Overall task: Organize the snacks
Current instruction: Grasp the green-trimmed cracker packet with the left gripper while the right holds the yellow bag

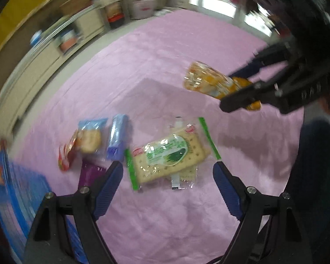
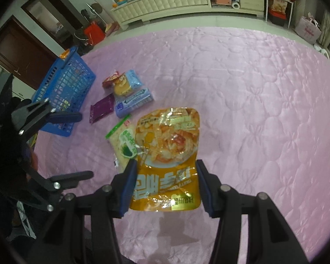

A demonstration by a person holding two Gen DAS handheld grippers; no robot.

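Note:
My right gripper (image 2: 165, 171) is shut on an orange snack bag (image 2: 168, 145), lifted above the pink quilt; the same orange bag (image 1: 211, 83) hangs in that gripper (image 1: 242, 92) at the upper right of the left wrist view. My left gripper (image 1: 168, 167) stands open, hovering over a clear cracker pack with green edges (image 1: 167, 154), its fingers apart from it. That cracker pack (image 2: 123, 140) lies partly behind the orange bag. Left of it lie a light blue cookie pack (image 1: 90, 136), a blue box (image 1: 116, 138), a red packet (image 1: 66, 156) and a purple packet (image 1: 90, 171).
A blue plastic basket (image 2: 63, 90) stands on the quilt at the left, its rim (image 1: 8, 189) beside my left gripper. The pink quilt (image 2: 253, 110) spreads wide to the right. A cream cabinet (image 2: 176, 2) and clutter line the far wall. A person's dark trouser leg (image 1: 314, 165) is at right.

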